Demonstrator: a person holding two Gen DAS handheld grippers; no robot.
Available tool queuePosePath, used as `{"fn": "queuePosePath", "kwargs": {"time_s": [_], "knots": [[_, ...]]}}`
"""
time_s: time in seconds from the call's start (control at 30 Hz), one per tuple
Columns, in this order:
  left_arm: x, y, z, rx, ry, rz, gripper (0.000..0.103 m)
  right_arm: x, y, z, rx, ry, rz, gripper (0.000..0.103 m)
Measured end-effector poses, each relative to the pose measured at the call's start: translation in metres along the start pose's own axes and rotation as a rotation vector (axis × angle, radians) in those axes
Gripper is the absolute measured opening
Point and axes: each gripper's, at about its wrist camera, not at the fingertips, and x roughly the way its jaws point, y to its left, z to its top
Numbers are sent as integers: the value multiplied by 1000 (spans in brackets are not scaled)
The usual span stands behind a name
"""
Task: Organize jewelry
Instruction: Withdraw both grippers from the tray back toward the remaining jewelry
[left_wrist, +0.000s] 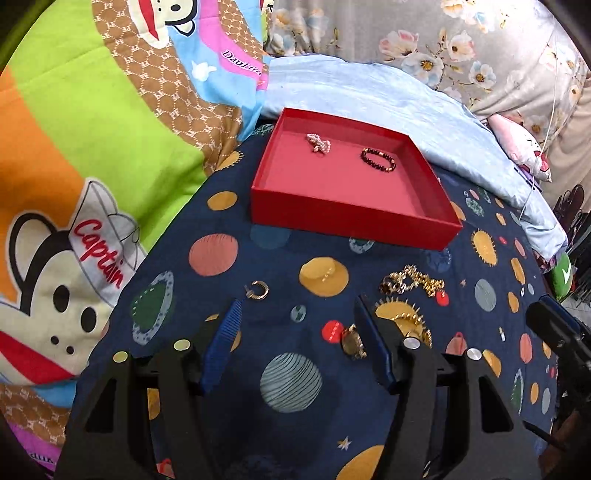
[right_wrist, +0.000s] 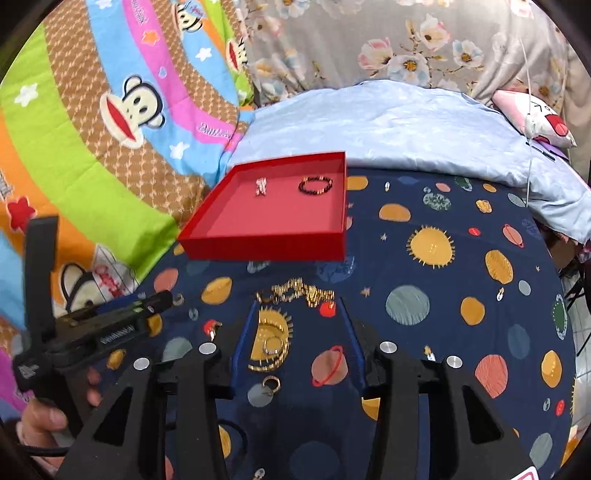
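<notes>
Working on a bed, over a navy planet-print cloth (left_wrist: 288, 384) spread flat, with a cartoon-monkey quilt (left_wrist: 74, 155) bunched to the left and a pale blue pillow (right_wrist: 369, 118) behind. Serving as the collecting spot: a shallow red tray (left_wrist: 347, 218) sitting at the far edge of the cloth, already holding a pink bead cluster (left_wrist: 318, 143) and a dark beaded bracelet (left_wrist: 378, 159), lying apart from each other, probably so nothing tangles.

Still waiting on the cloth, near the tray's front wall: a gold chain heap (right_wrist: 299, 291), a thin gold chain (right_wrist: 271, 356) with a ring on it, a small hoop (right_wrist: 272, 384), another small hoop (left_wrist: 258, 290), and a gold piece (left_wrist: 352, 343) beside one blue finger pad.

Hovering low over the cloth with the right gripper (right_wrist: 297, 302), fingers spread wide and empty, bracketing the thin chain and ring, apparently lining up for that pick. Touching nothing, as far as can be judged.

Hanging alongside with the left gripper (left_wrist: 299, 302), likewise released and wide apart, holding nothing; the hoop lying just outside its left fingertip, the gold piece just inside the right one. Judging the sorting as partly done, with most gold pieces not yet boxed.
</notes>
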Motion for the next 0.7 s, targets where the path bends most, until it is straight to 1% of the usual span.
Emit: {"fn": "queuePosePath", "kwargs": {"time_s": [0.13, 0.27, 0.3, 0.37, 0.4, 0.5, 0.7], "knots": [[2, 7, -12, 16, 15, 22, 61, 21, 3, -20, 6, 73, 10, 43], [11, 14, -24, 28, 46, 37, 61, 37, 11, -35, -2, 123, 28, 43], [13, 15, -25, 26, 52, 35, 63, 42, 14, -39, -9, 136, 32, 43], [17, 18, -30, 20, 64, 30, 70, 51, 20, -44, -16, 153, 34, 50], [17, 19, -31, 19, 63, 26, 73, 53, 21, -46, -18, 154, 32, 55], [20, 17, -35, 37, 61, 24, 77, 64, 26, -49, -27, 171, 27, 56], [25, 15, -37, 60, 65, 35, 77, 84, 29, -51, -34, 206, 25, 56]]}}
